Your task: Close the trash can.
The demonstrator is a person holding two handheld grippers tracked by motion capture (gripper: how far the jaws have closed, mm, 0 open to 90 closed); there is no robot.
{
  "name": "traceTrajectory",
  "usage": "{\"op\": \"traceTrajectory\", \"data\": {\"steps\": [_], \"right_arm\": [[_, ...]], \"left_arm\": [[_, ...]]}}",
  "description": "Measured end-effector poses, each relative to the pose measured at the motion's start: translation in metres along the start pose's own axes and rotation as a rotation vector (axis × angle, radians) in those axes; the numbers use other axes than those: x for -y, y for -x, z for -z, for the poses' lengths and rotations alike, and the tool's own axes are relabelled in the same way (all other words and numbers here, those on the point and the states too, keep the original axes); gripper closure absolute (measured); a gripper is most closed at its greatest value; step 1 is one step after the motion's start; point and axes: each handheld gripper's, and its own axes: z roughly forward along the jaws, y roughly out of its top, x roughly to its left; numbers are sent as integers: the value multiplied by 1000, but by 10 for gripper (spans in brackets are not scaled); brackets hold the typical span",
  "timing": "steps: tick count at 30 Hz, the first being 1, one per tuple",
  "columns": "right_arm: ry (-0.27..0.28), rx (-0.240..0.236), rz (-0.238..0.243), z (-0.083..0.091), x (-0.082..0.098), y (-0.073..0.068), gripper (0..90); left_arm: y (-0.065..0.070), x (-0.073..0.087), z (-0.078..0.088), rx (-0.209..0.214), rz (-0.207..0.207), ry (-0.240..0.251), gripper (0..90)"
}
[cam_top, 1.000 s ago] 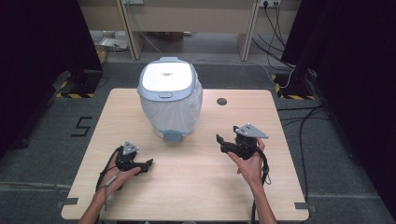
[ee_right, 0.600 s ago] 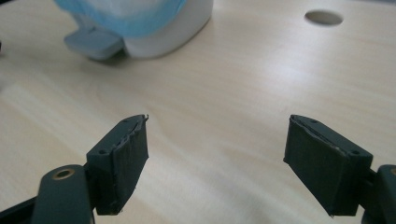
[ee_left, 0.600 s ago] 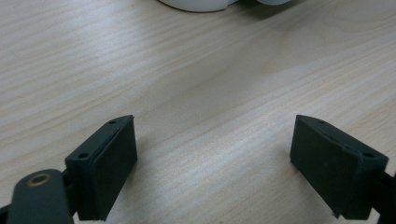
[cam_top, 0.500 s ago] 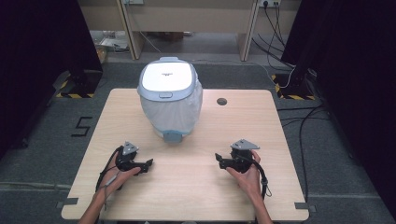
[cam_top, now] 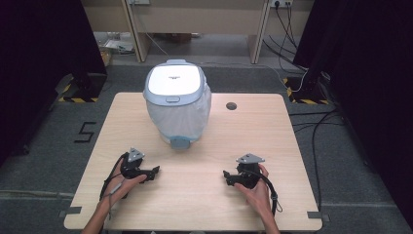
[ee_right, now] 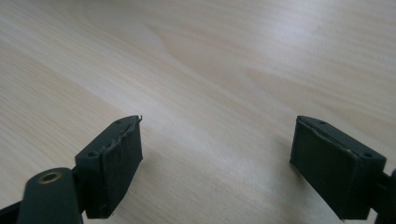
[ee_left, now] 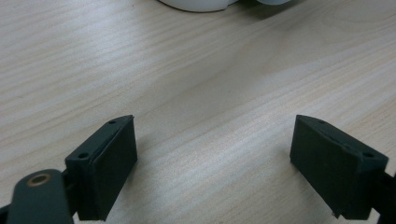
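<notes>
Rice cooker (cam_top: 178, 100), white lid w/ pale blue-grey rim, is sitting upright w/ lid shut, translucent whitish body below, small blue-grey tab at its front base. It's standing ahead of both grippers, well apart from each: up & to the right of left gripper (cam_top: 155, 172), up & to the left of right gripper (cam_top: 226, 176), roughly centred between them.

Both black grippers, left gripper (cam_top: 155, 172) and right gripper (cam_top: 228, 176), carry grey three-cornered plates (trailing dark cables).
</notes>
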Motion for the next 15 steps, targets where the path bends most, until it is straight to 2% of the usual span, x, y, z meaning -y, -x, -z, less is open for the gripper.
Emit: {"op": "traceTrajectory", "data": {"steps": [2,15], "right_arm": [[-12,34,24,-2,2,-1,150],[-13,39,20,-1,4,-2,148]], "left_arm": [[0,0,0,0,0,0,136],[0,0,0,0,1,0,136]]}}
